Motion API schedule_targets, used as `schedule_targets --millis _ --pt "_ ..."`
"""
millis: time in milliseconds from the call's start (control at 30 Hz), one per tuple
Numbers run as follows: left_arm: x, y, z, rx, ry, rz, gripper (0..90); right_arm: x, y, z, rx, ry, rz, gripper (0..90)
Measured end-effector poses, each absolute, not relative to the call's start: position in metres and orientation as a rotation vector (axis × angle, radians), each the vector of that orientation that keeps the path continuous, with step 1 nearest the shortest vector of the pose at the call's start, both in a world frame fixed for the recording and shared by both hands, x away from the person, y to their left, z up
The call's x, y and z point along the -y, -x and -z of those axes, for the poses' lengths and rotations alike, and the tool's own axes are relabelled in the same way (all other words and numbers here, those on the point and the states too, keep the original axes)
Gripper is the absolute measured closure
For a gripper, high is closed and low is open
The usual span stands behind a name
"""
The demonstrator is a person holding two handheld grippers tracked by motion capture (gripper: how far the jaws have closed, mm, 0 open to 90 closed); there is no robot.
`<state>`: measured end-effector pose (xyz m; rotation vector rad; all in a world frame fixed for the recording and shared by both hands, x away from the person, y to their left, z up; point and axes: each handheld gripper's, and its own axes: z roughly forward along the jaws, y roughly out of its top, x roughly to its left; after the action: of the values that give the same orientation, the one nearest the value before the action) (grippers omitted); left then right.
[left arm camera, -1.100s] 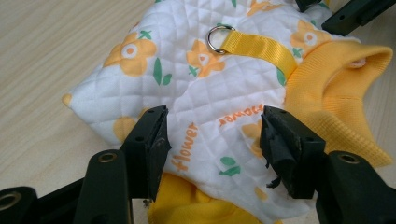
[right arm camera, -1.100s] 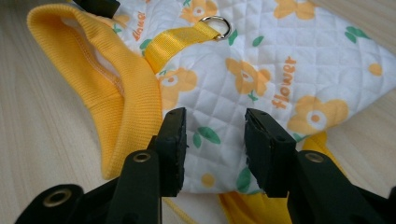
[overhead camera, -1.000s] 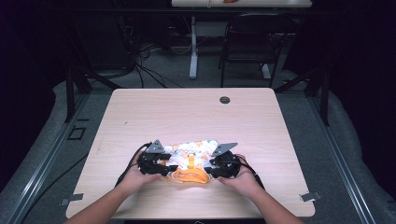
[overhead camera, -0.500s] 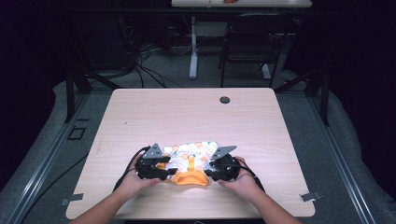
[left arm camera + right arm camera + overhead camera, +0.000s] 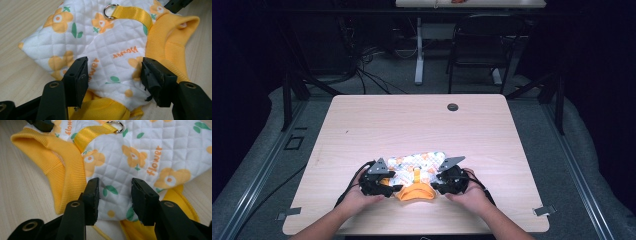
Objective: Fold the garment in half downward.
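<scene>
Table (image 5: pixel 362 130): pale wood, with a small dark round cap (image 5: pixel 453 107) near its far edge.
Garment (image 5: pixel 417 167): a small quilted white piece printed with orange flowers and the word "flower", lying flat near the table's near edge, between the two grippers.
Collar (image 5: pixel 414 192): orange-yellow ribbed knit, at the garment's near end, standing open in a loop.
Left gripper (image 5: pixel 388 189): held in the left hand (image 5: pixel 357 197) at the garment's left side; in the left gripper view its jaws stand wide apart over the quilted cloth, one on each side of a patch beside the collar, and grip nothing.
Right gripper (image 5: pixel 436 186): held in the right hand (image 5: pixel 472 196) at the garment's right side; jaws parted, somewhat narrower, over the white cloth just beside the collar.
Strap (image 5: pixel 132 13): yellow webbing running along the garment's middle toward the collar.
Ring (image 5: pixel 110 10): a small metal ring at the strap's far end.
</scene>
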<state>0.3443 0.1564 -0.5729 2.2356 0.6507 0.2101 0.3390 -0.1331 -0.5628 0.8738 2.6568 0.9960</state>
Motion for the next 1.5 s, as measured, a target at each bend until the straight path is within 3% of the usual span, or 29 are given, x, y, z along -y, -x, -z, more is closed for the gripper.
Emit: schedule_targets --millis 1167,1500 --pt "-0.149 -0.396 0.573 -0.767 -2.195 -0.262 40.5 0.13 -0.39 0.561 -2.618 -0.95 -0.95 56.5" --pt "-0.153 -0.401 0.568 -0.82 -2.107 -0.261 41.7 0.133 -0.396 0.557 -2.558 -1.033 -1.031 56.7"
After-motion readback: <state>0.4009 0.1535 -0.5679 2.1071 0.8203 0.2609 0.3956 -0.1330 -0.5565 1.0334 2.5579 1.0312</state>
